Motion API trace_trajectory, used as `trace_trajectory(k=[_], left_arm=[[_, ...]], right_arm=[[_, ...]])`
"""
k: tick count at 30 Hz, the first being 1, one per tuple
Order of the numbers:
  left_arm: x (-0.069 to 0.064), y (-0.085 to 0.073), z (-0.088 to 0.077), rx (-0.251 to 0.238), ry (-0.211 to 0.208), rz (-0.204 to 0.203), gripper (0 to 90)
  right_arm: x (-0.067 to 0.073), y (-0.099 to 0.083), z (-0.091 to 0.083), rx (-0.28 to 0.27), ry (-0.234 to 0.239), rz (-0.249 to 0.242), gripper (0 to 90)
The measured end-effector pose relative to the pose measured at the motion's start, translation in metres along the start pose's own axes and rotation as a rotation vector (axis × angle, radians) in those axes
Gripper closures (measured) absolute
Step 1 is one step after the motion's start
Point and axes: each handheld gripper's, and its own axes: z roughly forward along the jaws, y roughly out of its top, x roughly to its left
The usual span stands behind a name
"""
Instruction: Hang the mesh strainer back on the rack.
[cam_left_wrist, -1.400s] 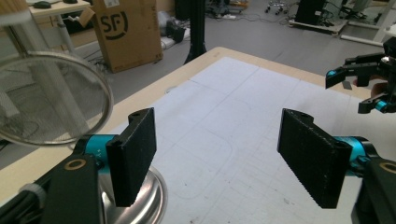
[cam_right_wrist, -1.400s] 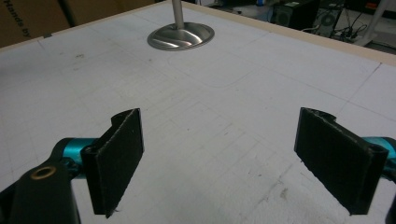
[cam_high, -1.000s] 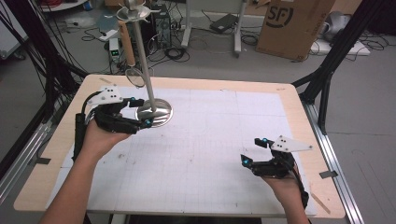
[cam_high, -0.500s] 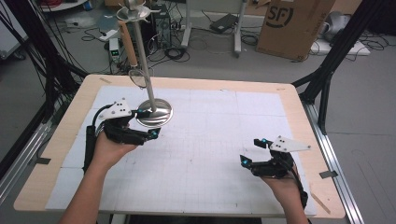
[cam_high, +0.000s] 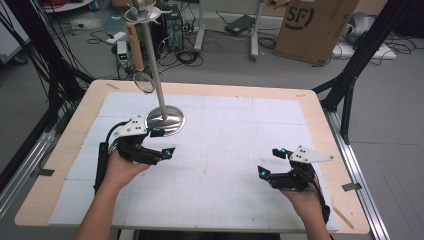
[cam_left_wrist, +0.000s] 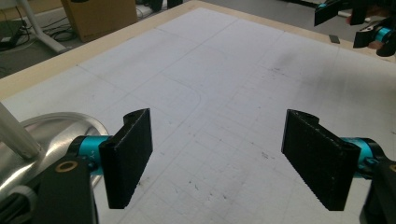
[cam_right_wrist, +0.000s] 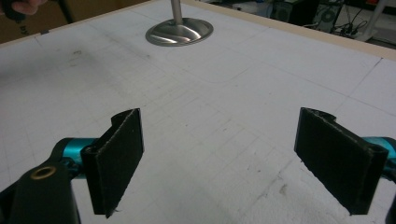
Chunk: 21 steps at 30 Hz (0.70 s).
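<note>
The left gripper (cam_high: 162, 142) has its jaws spread with nothing between them; the stand's base (cam_high: 165, 120) lies just beside its left jaw. The right gripper (cam_high: 272, 161) is likewise released, the base (cam_right_wrist: 179, 31) well ahead of its jaws.

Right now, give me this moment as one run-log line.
left gripper: open, nothing between jaws, beside stand base | right gripper: open, nothing held, low over mat | stand: upright
</note>
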Motion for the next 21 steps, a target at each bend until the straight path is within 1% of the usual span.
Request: trace_trajectory(k=[1,3,5,11,14,15,16,18,21], left_arm=[[-0.002,0.0,0.0,0.004,0.009,0.004,24.9],[-0.004,0.0,0.0,0.022,0.029,0.031,24.6],[-0.007,0.0,-0.001,0.014,0.03,0.035,24.5],[-0.008,-0.009,0.0,-0.024,-0.006,0.004,22.7],[-0.006,-0.012,0.001,-0.024,-0.016,-0.013,21.9],[-0.005,-0.012,0.001,-0.022,-0.015,-0.007,21.5],[-0.005,-0.013,0.0,-0.032,-0.023,-0.012,20.9],[-0.005,-0.014,0.0,-0.034,-0.045,-0.012,18.7],[-0.006,-0.015,0.0,-0.036,-0.027,-0.018,16.3]], right_arm=[[0.0,0.0,0.0,0.001,-0.001,0.0,14.8],[0.0,0.0,-0.001,0.001,-0.001,0.003,14.8],[0.0,0.0,-0.001,0.002,-0.001,0.001,14.7],[0.0,-0.001,0.0,0.01,-0.003,-0.003,14.8],[-0.002,-0.001,-0.001,0.004,-0.005,0.001,14.8],[-0.002,-0.001,-0.001,0.005,-0.009,0.001,14.7],[-0.003,-0.001,-0.002,0.006,-0.01,0.0,14.8],[-0.004,-0.002,-0.002,0.01,-0.012,-0.001,14.8],[-0.005,-0.003,-0.001,0.012,-0.015,0.003,14.8]])
